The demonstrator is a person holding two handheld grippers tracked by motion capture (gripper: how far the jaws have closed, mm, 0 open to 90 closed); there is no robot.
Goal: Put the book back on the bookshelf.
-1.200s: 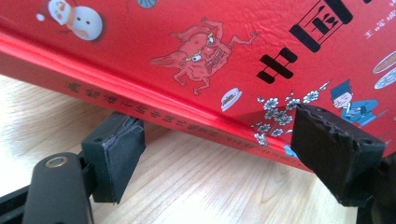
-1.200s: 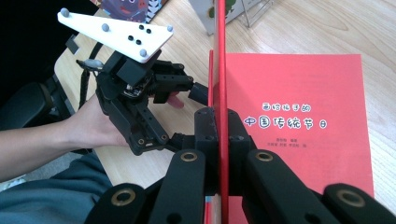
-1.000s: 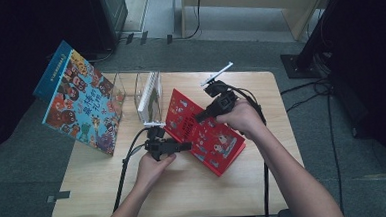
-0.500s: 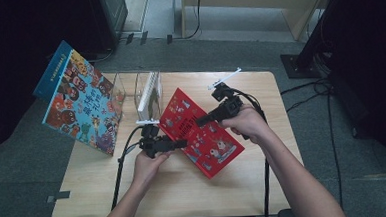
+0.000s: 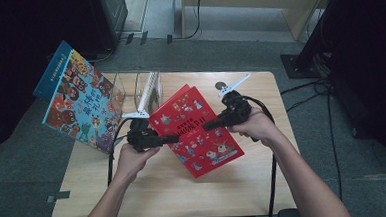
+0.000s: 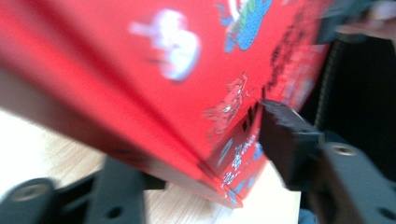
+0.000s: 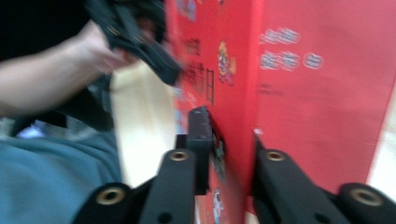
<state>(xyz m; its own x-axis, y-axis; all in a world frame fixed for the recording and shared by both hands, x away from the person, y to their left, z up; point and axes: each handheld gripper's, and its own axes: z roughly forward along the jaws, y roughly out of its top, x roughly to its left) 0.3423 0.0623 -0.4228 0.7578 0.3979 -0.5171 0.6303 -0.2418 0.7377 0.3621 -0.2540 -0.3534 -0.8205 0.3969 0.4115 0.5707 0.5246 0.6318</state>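
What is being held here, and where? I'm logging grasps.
The red book: left gripper clamps its left edge, right gripper its right edge, a jaw on each side.

wood table (image 5: 235, 186) | grey carpet floor (image 5: 28, 162) | dim bkgd

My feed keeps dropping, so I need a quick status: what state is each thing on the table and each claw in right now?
Red book: closed, lifted at a tilt, gripped from both sides.
Left claw: shut on the red book's left edge.
Right claw: shut on the red book's right edge.
Blue book: closed, propped at a slant at the table's left edge.
Clear rack: upright, one thin white item inside.
Table: bare at the front.
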